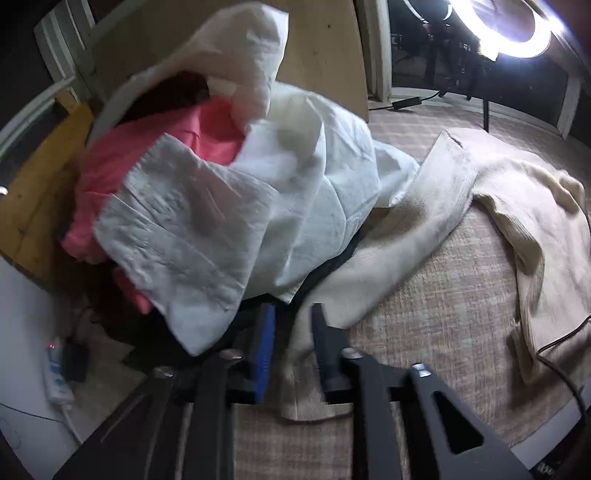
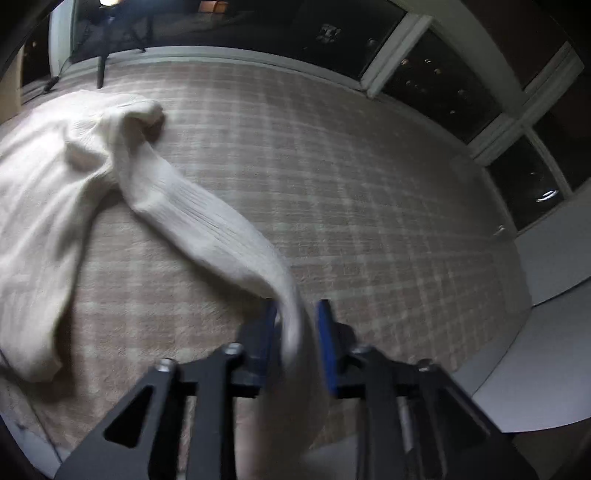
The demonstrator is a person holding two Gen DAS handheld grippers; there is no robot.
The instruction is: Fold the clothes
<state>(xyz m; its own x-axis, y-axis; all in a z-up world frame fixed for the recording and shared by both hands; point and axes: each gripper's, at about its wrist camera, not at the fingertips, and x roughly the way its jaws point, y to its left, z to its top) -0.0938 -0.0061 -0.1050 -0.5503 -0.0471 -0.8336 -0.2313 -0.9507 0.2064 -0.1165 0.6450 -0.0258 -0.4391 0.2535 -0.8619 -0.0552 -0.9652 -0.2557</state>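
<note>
Cream sweater [image 2: 48, 177] lies spread on a checked rug [image 2: 332, 177], with its body at the far left in the right wrist view and one long sleeve [image 2: 207, 221] running from it toward the near side. The end of this sleeve passes between the fingers of the right gripper [image 2: 298, 314]; the jaws stand narrow around it, but because of blur it is not sure if the blue pads [image 2: 327, 332] press the cloth.

In the left wrist view the left gripper [image 1: 291, 314] hangs over another part of the sweater [image 1: 406, 236], its jaws partly open with nothing pressed between them. Just beyond it, at the left, is a pile of laundry: a white cloth [image 1: 207, 221] on top, a pink garment [image 1: 162, 147] under it. A ring lamp [image 1: 517, 29] shines at the far right.
</note>
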